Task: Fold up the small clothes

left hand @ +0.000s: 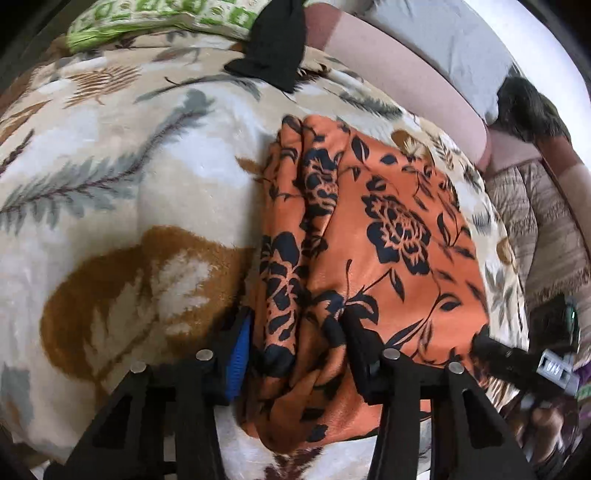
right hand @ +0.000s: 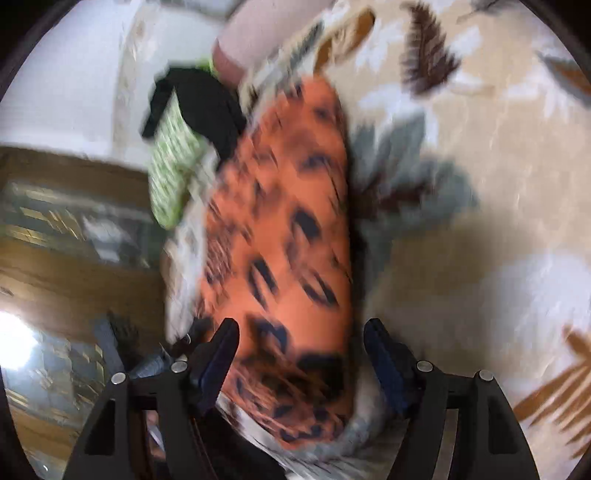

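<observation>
Blanket (left hand: 122,177): cream fleece with grey fern sprays and brown leaf shapes, spread over a bed and filling most of both views. The right wrist view alone shows a wooden floor at 9 o'clock; the left wrist view alone shows a grey pillow (left hand: 454,48) at 1 o'clock and a fringed brown throw (left hand: 535,221) at 3 o'clock.

Orange cloth (left hand: 388,229): satin-like garment with black flower print, lying on the blanket, folded into a rough slab with bunched pleats along its 9 o'clock edge. Sharp in the left wrist view; in the right wrist view it is motion-blurred, a long strip running from 12 to 6 o'clock.

Green-patterned cloth (left hand: 147,18): at 11 o'clock in the left view, well apart from the orange cloth.

Black cloth (left hand: 273,48): small dark piece at 12 o'clock, just beside the green one.

Left tongs (left hand: 295,343): partly closed, with a bunched fold of the orange cloth between the pads; the blue pad (left hand: 238,354) touches the fold, though firm pressure cannot be confirmed.

Right tongs (right hand: 301,350): open, straddling the near end of the orange cloth, pads apart from it. Its tip shows at 4 o'clock in the left view.
</observation>
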